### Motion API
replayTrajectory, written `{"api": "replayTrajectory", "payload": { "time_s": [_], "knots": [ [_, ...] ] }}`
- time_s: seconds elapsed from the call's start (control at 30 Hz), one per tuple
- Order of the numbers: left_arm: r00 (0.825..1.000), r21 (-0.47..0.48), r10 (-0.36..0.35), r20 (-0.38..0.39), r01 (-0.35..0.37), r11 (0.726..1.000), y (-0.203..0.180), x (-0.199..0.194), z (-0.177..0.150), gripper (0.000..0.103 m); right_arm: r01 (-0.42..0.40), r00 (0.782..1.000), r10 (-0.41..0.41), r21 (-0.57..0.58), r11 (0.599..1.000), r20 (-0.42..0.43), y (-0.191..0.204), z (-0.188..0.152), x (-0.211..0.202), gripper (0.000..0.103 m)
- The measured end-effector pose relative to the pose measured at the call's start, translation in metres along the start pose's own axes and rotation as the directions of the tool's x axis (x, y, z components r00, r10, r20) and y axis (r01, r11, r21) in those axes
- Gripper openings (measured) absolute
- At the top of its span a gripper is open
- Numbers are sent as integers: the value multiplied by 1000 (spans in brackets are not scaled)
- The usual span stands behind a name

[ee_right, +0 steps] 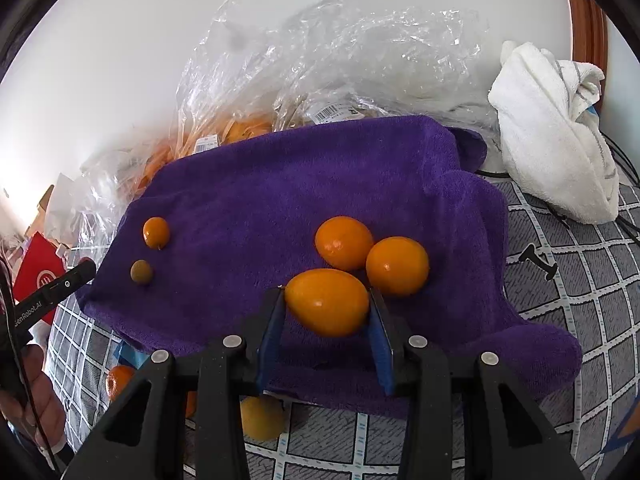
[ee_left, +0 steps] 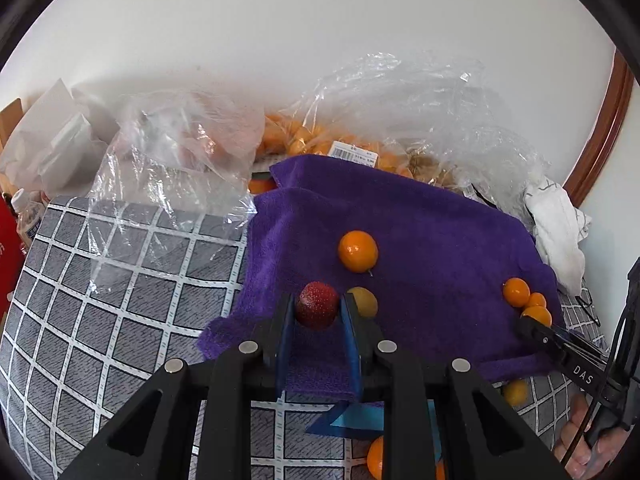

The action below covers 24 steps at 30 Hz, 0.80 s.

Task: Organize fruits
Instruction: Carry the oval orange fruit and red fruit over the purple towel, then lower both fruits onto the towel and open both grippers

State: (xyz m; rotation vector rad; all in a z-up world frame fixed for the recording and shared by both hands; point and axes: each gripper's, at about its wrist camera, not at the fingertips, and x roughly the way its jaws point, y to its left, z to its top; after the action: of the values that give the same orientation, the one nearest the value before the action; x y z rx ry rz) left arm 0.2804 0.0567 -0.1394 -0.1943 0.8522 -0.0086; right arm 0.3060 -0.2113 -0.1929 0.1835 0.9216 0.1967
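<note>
Left gripper (ee_left: pixel 317 307) clamping strawberry (ee_left: pixel 317 305), right gripper (ee_right: pixel 327 304) clamping kumquat (ee_right: pixel 327 302)

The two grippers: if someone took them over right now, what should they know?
Left gripper: shut on a red fruit over the purple towel.
Right gripper: shut on an orange fruit, beside two grouped oranges.
On the towel's left: a lone orange and a yellowish fruit.
Left to do: place both held fruits; loose fruit remains on the checkered cloth.
</note>
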Motion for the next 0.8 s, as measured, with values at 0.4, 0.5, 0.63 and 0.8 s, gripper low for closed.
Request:
{"api": "replayTrajectory", "payload": {
  "time_s": [0.4,0.5,0.63,0.8],
  "knots": [
    [997,41,61,-56,-59,997,-23,28,-6,22,-21,999,21,5,1000,26,-3,-5,-12,48],
    [996,59,80,-48,-78,995,-25,29,-6,22,-31,998,30,16,999,54,-7,-6,-19,48],
    [998,35,63,-27,-62,997,-21,29,-6,22,29,997,-29,0,1000,77,-7,-5,-22,48],
    [998,39,61,3,-61,997,-21,28,-9,22,18,996,-20,16,1000,83,-11,-5,-24,48]
  ]
}}
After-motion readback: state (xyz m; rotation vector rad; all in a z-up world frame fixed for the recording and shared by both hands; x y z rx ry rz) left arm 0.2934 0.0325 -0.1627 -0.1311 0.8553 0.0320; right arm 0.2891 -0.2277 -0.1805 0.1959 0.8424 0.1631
